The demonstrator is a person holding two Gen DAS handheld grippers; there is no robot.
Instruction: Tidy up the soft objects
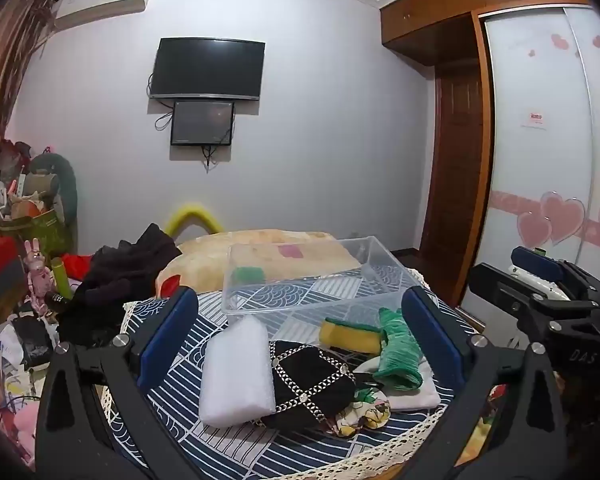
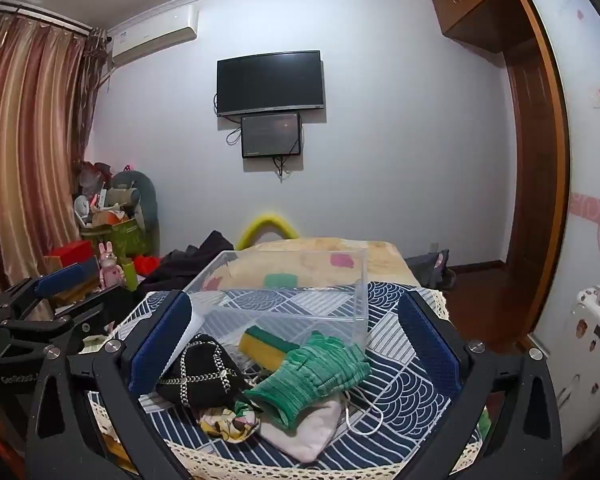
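Observation:
A clear plastic bin (image 1: 320, 276) (image 2: 292, 292) stands on a blue patterned tablecloth (image 1: 188, 384) (image 2: 404, 392). In front of it lie a white foam block (image 1: 236, 372), a black pouch with chain trim (image 1: 310, 384) (image 2: 200, 376), a yellow-green sponge (image 1: 350, 334) (image 2: 266, 344), a green knit glove (image 1: 398, 350) (image 2: 316, 372), a floral cloth (image 1: 364, 410) (image 2: 230, 420) and a white cloth (image 1: 416, 394) (image 2: 304, 432). My left gripper (image 1: 300, 340) is open and empty above the pile. My right gripper (image 2: 296, 344) is open and empty, and shows in the left wrist view (image 1: 540, 276).
A bed with a beige blanket (image 1: 260, 248) (image 2: 324, 252) lies behind the table, with dark clothes (image 1: 120, 276) on it. Cluttered boxes and toys (image 1: 32, 232) (image 2: 108, 236) stand at the left. A wardrobe (image 1: 540, 140) is at the right.

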